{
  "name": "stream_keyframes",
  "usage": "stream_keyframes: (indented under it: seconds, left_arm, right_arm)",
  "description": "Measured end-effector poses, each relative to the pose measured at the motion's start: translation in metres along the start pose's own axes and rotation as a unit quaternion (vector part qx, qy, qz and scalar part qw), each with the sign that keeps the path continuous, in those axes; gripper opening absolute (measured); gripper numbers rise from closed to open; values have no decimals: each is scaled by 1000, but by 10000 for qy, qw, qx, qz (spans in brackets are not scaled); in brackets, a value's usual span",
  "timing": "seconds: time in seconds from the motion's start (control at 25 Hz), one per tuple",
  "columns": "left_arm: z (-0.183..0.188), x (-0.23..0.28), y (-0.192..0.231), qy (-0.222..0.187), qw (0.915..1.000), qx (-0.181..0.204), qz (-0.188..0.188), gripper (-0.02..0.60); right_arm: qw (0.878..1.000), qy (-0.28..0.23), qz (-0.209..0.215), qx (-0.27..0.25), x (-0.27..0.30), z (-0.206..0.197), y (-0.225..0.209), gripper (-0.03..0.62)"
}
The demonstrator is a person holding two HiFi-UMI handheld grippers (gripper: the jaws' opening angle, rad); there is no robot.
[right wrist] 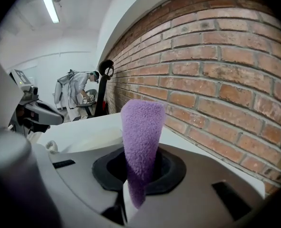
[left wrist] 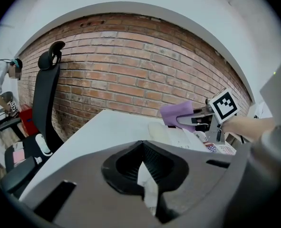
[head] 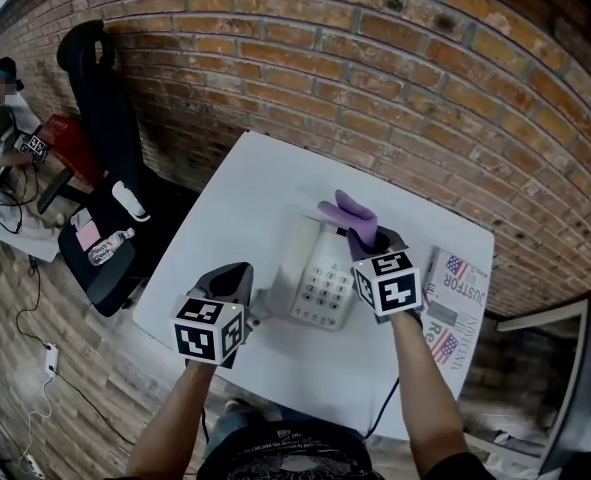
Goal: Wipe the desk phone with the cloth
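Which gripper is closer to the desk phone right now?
Right. The right gripper, holding the purple cloth, is over the desk phone's far end; the left gripper sits off its left side.

Desk phone (head: 320, 278) on the table (head: 243, 200), newspaper (head: 461, 286) just right of it, chair (head: 105, 118) off the table's left

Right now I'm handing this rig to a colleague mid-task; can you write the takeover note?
Right gripper: shut on the purple fleecy cloth, held at the far end of the white push-button desk phone; contact unclear.
Left gripper: shut, apparently empty, beside the phone's near-left corner.
Phone sits mid white table.
Done: cloth picked up.
Left: wipe the phone; how much is already wiped cannot be told.
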State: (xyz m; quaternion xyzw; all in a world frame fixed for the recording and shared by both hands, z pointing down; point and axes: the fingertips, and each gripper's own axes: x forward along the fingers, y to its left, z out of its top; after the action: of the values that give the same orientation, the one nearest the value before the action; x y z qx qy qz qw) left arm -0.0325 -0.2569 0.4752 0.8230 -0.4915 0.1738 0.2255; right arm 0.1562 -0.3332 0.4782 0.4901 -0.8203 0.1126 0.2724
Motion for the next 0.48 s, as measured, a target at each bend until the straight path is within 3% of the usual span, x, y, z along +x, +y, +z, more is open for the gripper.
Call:
stream_keyframes:
  seconds: [0.48]
  left_arm:
    - [-7, -7, 5, 136, 9994, 77, -310, 5]
  right_arm:
    - [9990, 406, 165, 60, 14, -20, 35, 46]
